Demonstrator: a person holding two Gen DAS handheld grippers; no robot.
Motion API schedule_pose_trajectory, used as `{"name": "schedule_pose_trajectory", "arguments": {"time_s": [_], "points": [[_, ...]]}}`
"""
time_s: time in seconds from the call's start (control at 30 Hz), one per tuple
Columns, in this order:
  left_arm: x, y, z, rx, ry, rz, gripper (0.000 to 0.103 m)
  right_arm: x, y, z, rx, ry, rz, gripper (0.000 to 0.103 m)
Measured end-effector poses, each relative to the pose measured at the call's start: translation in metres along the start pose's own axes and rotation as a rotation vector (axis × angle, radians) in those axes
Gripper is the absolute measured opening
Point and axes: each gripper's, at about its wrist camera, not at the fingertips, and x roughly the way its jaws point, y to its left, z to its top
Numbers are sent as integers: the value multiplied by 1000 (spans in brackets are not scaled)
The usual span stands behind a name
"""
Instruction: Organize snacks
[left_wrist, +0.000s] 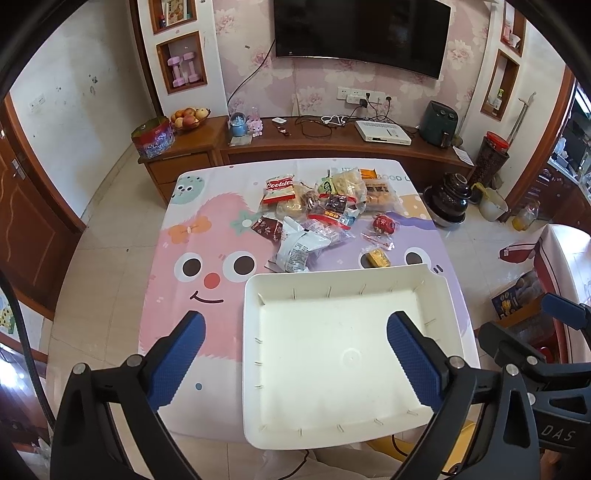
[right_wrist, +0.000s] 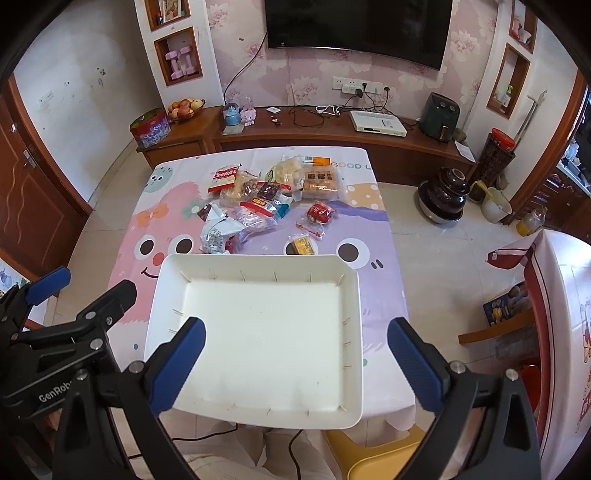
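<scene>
A white empty tray (left_wrist: 251, 332) (right_wrist: 354, 332) sits at the near edge of the table. Beyond it lies a pile of snack packets (left_wrist: 325, 206) (right_wrist: 258, 199), among them a red Cookies bag (left_wrist: 279, 190) (right_wrist: 225, 177), a white crumpled bag (left_wrist: 295, 247) (right_wrist: 218, 232), a red round packet (left_wrist: 384, 225) (right_wrist: 320, 213) and a small yellow bar (left_wrist: 377, 257) (right_wrist: 303, 245). My left gripper (left_wrist: 295, 354) is open and empty above the tray's near left part. My right gripper (right_wrist: 295, 354) is open and empty above the tray's near right part.
The table wears a cartoon tablecloth (left_wrist: 192, 266) (right_wrist: 376, 229). A wooden TV cabinet (left_wrist: 332, 144) stands behind it. A dark pot (left_wrist: 448, 199) (right_wrist: 443, 199) and jars sit on the floor at the right. A yellow stool (right_wrist: 373, 454) is below the near edge.
</scene>
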Motion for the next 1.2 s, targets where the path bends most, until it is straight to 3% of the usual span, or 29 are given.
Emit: {"name": "schedule_pose_trajectory", "arguments": {"time_s": [0.73,1.2], "points": [[-9,-11,7,41,-67,1,98,-9,-11,1,15,-52,1,96],[-16,-19,14,11,-97,26,98,-5,-22,15,-5,-63,34,96]]}}
